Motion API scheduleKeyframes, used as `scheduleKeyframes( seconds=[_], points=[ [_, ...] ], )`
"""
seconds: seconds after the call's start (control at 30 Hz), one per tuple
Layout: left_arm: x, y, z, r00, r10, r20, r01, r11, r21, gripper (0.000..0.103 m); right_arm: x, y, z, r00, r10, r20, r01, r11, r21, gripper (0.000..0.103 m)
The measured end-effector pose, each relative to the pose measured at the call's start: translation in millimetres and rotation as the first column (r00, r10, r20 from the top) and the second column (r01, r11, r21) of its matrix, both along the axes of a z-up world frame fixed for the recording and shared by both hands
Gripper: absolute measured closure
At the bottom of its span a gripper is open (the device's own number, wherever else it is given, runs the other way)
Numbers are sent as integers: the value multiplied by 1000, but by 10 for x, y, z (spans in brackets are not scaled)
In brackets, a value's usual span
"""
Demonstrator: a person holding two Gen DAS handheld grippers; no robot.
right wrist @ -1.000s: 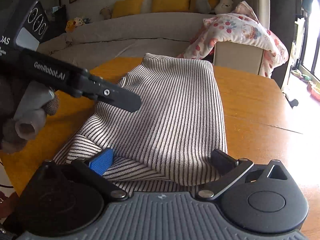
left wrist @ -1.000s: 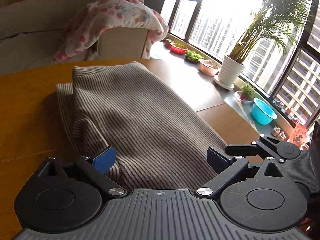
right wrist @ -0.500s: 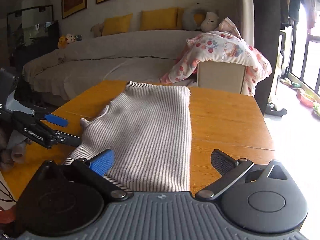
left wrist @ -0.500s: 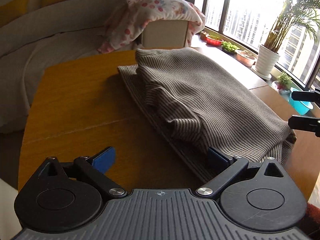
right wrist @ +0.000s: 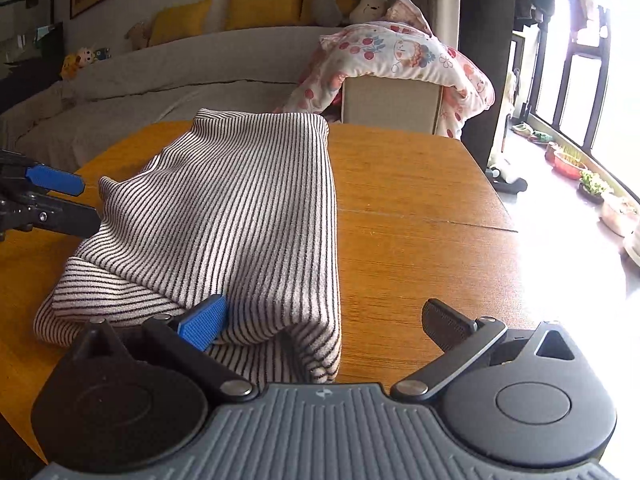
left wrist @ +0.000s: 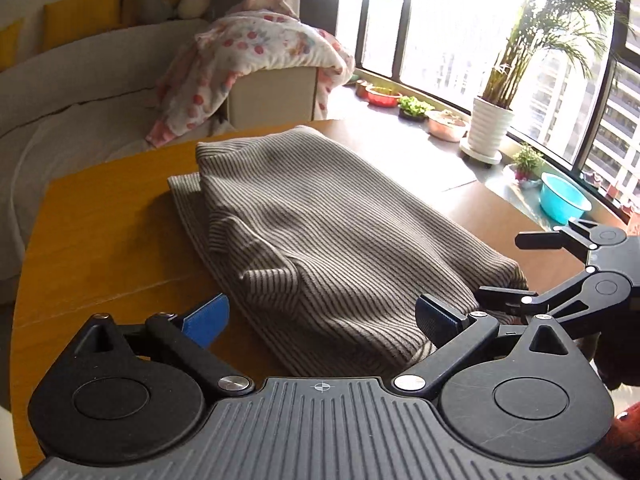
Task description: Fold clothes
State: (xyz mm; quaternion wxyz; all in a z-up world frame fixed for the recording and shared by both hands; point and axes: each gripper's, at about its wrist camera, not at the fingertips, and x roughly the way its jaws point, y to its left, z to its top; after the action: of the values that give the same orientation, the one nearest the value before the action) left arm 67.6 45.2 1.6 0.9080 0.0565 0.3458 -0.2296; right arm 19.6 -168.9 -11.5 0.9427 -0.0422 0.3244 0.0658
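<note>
On the round orange-brown wooden tabletop a grey-and-white striped knit garment is laid in a long, doubled-over bundle, an upper layer resting on a narrower lower layer that shows along the left side. Both claws are spread wide and nothing is gripped. The left claw is held at the near end of the bundle, one finger by the fabric edge, the other over bare wood. The right claw is held at the near right corner, its blue-padded finger over the cloth; contact cannot be told.

The scene fits two stages: a fold just laid down and released, or a near edge about to be pinched for another fold. Which one cannot be settled.

If a further fold is made, both layers at the near end should be caught together, each claw at a matching corner, lifted level and carried straight along the length so edges line up; the loose lump on the left flank is likely to bunch unless smoothed.

Long axis is run from the near edge away toward the far rim, toward the sofa. The far end is seen squared off, the near end rounded and thicker. Neck or hem cannot be identified.
</note>
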Motion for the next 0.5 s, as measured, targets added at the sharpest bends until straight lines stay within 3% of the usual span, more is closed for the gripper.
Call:
scheduleKeyframes(
  seconds=[0.1, 0.33, 0.5],
  points=[
    [-65, -107, -125, 1000, -31, -6, 31, 995, 95, 1, 5, 12, 124, 997, 73, 16, -72, 996, -46, 0],
    [-141, -83, -151, 1000, -28, -13, 29, 994, 103, 0, 56, 141, 415, 974, 159, 163, -150, 987, -63, 0],
    [-230, 27, -83, 1000, -9, 1, 9, 996, 94, 0, 57, 340, 204, 962, 260, 87, -242, 953, -182, 0]
  ],
)
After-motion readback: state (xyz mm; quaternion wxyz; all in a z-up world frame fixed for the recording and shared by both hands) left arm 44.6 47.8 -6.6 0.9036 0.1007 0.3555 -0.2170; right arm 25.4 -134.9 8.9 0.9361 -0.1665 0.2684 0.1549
